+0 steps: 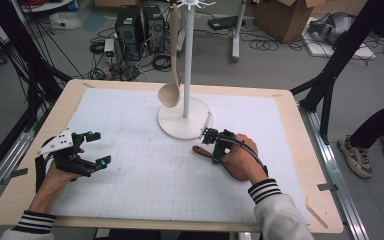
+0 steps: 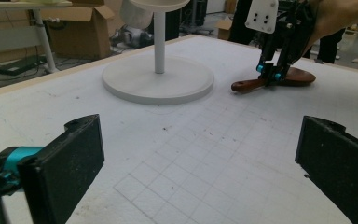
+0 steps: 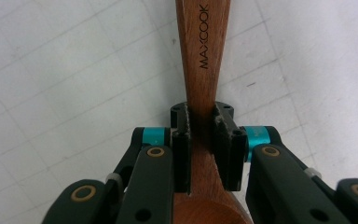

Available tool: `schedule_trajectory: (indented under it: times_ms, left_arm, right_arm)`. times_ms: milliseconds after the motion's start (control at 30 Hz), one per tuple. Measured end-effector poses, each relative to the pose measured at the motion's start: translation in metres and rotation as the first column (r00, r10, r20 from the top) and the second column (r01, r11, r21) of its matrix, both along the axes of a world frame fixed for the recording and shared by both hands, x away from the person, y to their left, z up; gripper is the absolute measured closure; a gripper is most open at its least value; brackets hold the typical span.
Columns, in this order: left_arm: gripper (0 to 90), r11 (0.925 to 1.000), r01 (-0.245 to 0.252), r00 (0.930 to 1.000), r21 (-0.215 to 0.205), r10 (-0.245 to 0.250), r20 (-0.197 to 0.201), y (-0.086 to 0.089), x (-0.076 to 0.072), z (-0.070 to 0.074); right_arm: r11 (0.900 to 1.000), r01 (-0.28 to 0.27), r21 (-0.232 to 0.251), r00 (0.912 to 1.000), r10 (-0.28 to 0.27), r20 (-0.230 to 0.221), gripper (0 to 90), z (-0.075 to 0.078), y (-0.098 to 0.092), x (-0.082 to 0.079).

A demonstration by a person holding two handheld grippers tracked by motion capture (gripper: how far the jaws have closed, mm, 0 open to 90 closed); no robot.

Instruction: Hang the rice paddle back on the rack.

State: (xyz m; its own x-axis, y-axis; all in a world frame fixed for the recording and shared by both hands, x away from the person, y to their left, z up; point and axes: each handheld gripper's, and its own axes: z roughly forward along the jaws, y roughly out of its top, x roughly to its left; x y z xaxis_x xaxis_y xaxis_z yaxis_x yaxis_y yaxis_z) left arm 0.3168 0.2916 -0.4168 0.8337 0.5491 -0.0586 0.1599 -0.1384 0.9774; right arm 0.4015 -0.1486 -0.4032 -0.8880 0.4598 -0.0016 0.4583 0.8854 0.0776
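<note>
Now the right gripper [image 3: 201, 140] is squeezing the brown spoon [image 3: 204, 51] lying near the white stand [image 1: 185, 118], and next it is probably needing a lift, while the left gripper [image 1: 96, 148] is waiting wide apart, holding nothing.

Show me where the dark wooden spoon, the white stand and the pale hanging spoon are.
dark wooden spoon [image 3: 205, 51]: right gripper view, on its handle.
white stand [image 1: 172, 122]: high view, on its round base.
pale hanging spoon [image 1: 169, 95]: high view, on its bowl.

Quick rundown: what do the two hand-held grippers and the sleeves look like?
Both are black linkage frames with teal collars near the jaws. The left hand-held gripper carries a grey three-cornered plate on top and flat black pads. The right hand-held gripper shows brass-coloured pivot pins and a black cable looping over the hand. Sleeves are pale with black-and-white striped cuffs.
</note>
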Motion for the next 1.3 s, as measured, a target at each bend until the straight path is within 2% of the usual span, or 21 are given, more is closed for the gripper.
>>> schedule_trajectory:
  times_ms: [367, 467, 633, 800, 900, 1100, 1167, 1300]
  left_arm:
    - [1.7, 1.0, -0.005, 1.0, -0.002, 0.005, -0.002, 0.0, 0.0, 0.0]
    - [1.7, 1.0, -0.005, 1.0, -0.001, 0.005, -0.003, 0.0, 0.0, 0.001]
    - [1.7, 1.0, 0.001, 1.0, -0.003, -0.001, -0.002, -0.003, -0.001, 0.002]
    - [1.7, 1.0, 0.006, 1.0, -0.006, -0.006, -0.001, -0.006, -0.003, 0.004]
    - [1.7, 0.9999, 0.006, 1.0, -0.01, -0.006, 0.001, -0.008, -0.003, 0.007]
    - [1.7, 0.9999, 0.012, 0.9999, -0.004, -0.012, 0.003, -0.012, -0.003, 0.014]
    - [1.7, 0.9999, 0.011, 0.9999, -0.006, -0.011, 0.003, -0.014, -0.003, 0.016]
    - [1.7, 0.9999, 0.013, 0.9999, -0.004, -0.013, 0.01, -0.017, -0.002, 0.023]
  right_arm:
    - [0.998, -0.004, 0.063, 0.9991, 0.002, 0.042, 79.3, 0.012, -0.01, -0.006]
    - [0.994, -0.003, 0.108, 0.9985, -0.003, 0.054, 79.3, 0.018, -0.014, -0.008]
    - [0.989, -0.006, 0.15, 0.9963, -0.007, 0.086, 79.3, 0.028, -0.018, -0.013]
    - [0.978, -0.013, 0.207, 0.9921, -0.014, 0.124, 79.3, 0.038, -0.021, -0.018]
    - [0.971, -0.02, 0.24, 0.9883, -0.017, 0.152, 79.2, 0.044, -0.023, -0.021]
    - [0.948, -0.022, 0.318, 0.9813, -0.04, 0.188, 79.3, 0.056, -0.028, -0.026]
    - [0.938, -0.029, 0.346, 0.9779, -0.045, 0.204, 79.3, 0.06, -0.03, -0.028]
    - [0.907, -0.032, 0.419, 0.9722, -0.069, 0.224, 79.3, 0.068, -0.034, -0.031]
